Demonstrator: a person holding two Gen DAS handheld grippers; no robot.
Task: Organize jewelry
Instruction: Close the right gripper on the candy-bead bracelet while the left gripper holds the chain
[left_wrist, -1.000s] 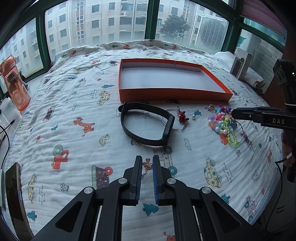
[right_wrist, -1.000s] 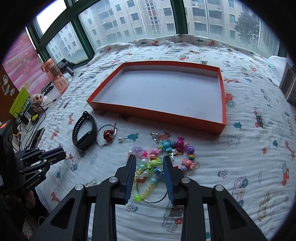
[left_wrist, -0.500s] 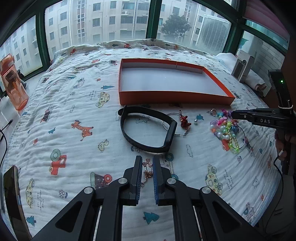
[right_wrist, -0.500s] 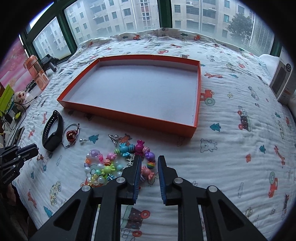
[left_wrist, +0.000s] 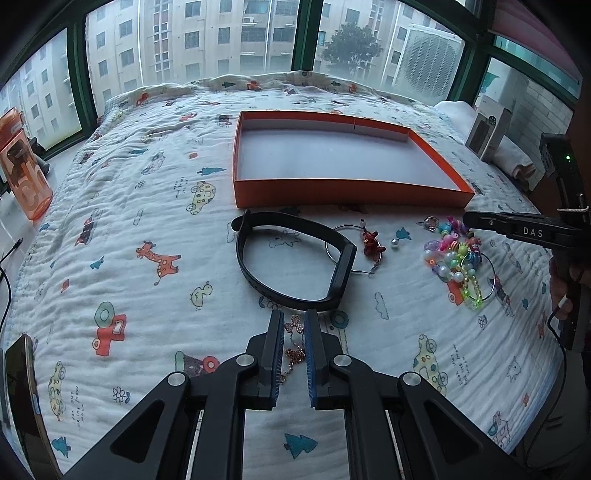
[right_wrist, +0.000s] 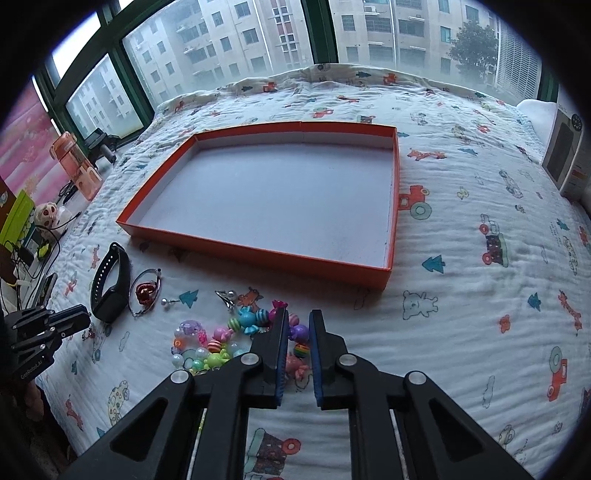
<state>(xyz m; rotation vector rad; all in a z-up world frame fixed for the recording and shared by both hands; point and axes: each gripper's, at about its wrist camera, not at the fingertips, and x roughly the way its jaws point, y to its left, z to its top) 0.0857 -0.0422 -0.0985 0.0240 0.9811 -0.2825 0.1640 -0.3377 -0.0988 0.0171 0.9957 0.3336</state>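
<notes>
An orange tray (left_wrist: 347, 192) (right_wrist: 258, 254) with a bare white floor lies on the cartoon-print bedspread. In front of it lie a black wristband (left_wrist: 251, 273) (right_wrist: 110, 280), a hoop earring with a red charm (left_wrist: 373, 243) (right_wrist: 146, 291), a pearl stud (left_wrist: 395, 243) and a heap of bright bead bracelets (left_wrist: 454, 258) (right_wrist: 221, 339). My left gripper (left_wrist: 294, 314) (right_wrist: 86, 319) is shut on a rose-gold chain (left_wrist: 294, 326) just short of the wristband. My right gripper (right_wrist: 299, 314) (left_wrist: 467, 218) is closing its jaws on the beads (right_wrist: 298, 332) at the heap's right end.
An orange bottle (left_wrist: 22, 173) (right_wrist: 75, 166) and cables sit on the sill left of the bed. A white box (left_wrist: 487, 133) (right_wrist: 565, 155) stands at the far right. A dark phone (left_wrist: 18, 387) lies at the near left edge. Windows close off the far side.
My right gripper slid to the right end of the bead heap and its jaws closed in on the beads. My left gripper crept toward the wristband with the chain.
</notes>
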